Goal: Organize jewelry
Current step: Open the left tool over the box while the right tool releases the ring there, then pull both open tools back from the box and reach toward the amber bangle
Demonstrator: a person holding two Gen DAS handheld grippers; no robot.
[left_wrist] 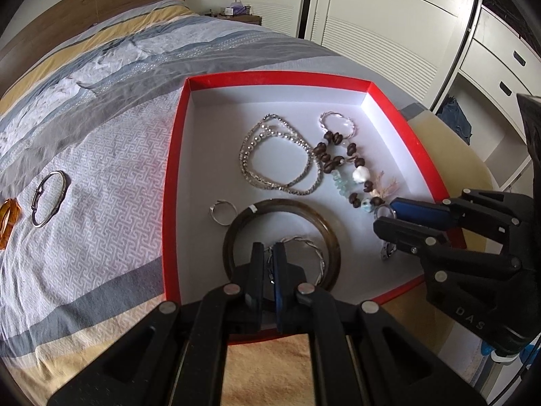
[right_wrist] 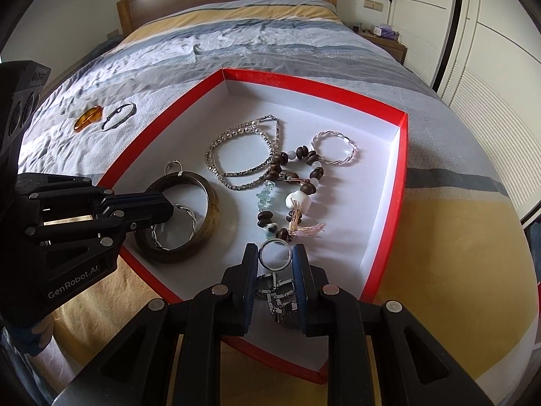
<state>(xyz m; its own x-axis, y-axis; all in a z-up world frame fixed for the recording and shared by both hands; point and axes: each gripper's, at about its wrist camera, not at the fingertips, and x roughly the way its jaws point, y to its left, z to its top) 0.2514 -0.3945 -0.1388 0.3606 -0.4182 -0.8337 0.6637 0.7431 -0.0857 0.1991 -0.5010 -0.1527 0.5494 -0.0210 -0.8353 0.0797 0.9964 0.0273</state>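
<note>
A red box [left_wrist: 172, 182] with a white floor lies on the bed and holds jewelry. My left gripper [left_wrist: 268, 248] is shut on a twisted silver bangle [left_wrist: 306, 241] that lies inside a dark brown bangle [left_wrist: 333, 237]. My right gripper [right_wrist: 274, 253] is partly open around a metal ring [right_wrist: 275, 253] attached to a silver link chain [right_wrist: 275, 291]; whether the pads touch the ring I cannot tell. Silver chains [right_wrist: 243, 149], a brown bead string [right_wrist: 287, 182] and another twisted bangle [right_wrist: 334, 149] lie further in.
On the bedspread left of the box lie a thin silver bangle [left_wrist: 49, 199] and an amber piece [left_wrist: 8, 221], also in the right wrist view [right_wrist: 88, 118]. A small ring [left_wrist: 222, 211] lies in the box. White wardrobes [left_wrist: 372, 17] stand at the right.
</note>
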